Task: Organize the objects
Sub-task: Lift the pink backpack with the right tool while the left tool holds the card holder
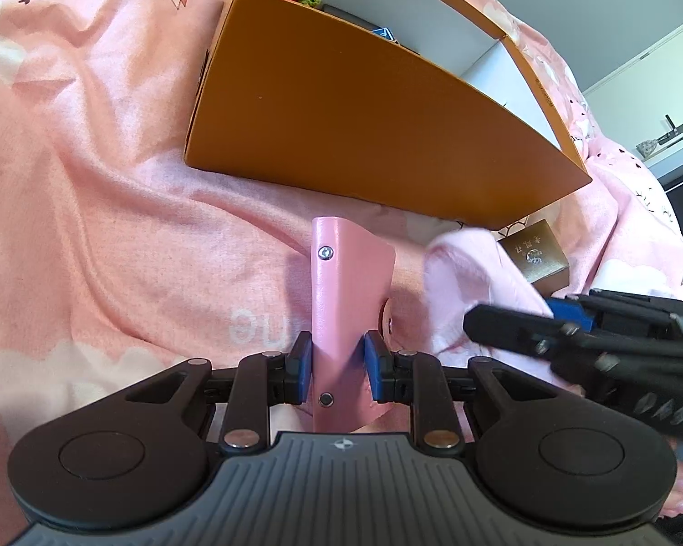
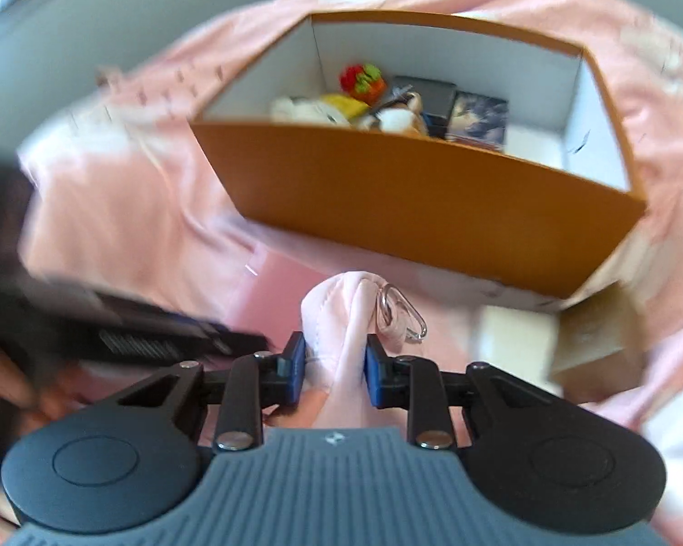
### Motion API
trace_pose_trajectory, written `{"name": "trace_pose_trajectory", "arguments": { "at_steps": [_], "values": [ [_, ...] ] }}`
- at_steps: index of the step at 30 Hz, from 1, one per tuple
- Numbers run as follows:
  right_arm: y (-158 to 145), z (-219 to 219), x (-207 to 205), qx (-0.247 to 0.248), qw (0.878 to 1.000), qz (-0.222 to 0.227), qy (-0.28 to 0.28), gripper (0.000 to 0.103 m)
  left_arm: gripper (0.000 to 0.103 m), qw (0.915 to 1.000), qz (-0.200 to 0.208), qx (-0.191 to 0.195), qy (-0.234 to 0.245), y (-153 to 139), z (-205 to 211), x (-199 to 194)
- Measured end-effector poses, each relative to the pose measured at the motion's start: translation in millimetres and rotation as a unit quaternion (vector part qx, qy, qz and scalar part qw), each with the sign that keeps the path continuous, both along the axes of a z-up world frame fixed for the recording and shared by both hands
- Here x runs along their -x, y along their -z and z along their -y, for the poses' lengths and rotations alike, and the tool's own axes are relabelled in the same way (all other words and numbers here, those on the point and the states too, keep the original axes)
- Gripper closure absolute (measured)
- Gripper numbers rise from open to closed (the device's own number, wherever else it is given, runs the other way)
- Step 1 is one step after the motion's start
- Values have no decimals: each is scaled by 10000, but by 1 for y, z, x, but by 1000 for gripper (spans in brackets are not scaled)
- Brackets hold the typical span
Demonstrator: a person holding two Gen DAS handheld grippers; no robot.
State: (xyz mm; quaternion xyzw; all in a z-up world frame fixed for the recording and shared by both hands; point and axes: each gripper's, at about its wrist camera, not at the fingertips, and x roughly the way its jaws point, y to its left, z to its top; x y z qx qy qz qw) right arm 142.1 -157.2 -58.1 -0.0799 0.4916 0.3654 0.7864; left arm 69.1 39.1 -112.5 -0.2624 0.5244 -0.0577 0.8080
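The left gripper (image 1: 333, 371) squeezes a stiff pink leather key case (image 1: 341, 300) standing tall, the right gripper (image 2: 334, 371) pinches a soft pale pink cloth pouch (image 2: 341, 318), and the open orange cardboard box (image 2: 432, 209) waits just ahead of both.

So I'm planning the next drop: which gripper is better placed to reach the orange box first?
Probably right: the right gripper, shut on a pale pink pouch, faces the orange box opening; the left gripper sees mainly its wall.
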Motion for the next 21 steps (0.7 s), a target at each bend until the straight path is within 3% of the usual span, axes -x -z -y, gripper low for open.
{"name": "trace_pose_trajectory", "arguments": {
  "at_steps": [3, 10, 14, 21],
  "values": [
    [-7, 1, 5, -520, 9974, -466, 156, 75, 76, 10000, -16, 3, -1, 1, 0, -1],
    [20, 27, -10, -646, 9866, -1225, 861, 71, 76, 10000, -39, -9, 20, 2, -1, -3],
    [11, 37, -10, -198, 9914, -766, 1043, 61, 76, 10000, -45, -19, 27, 2, -1, -3],
    [5, 38, -2, 848, 9916, 136, 966, 60, 72, 9998, -72, -169, 49, 0, 0, -3]
  ]
}}
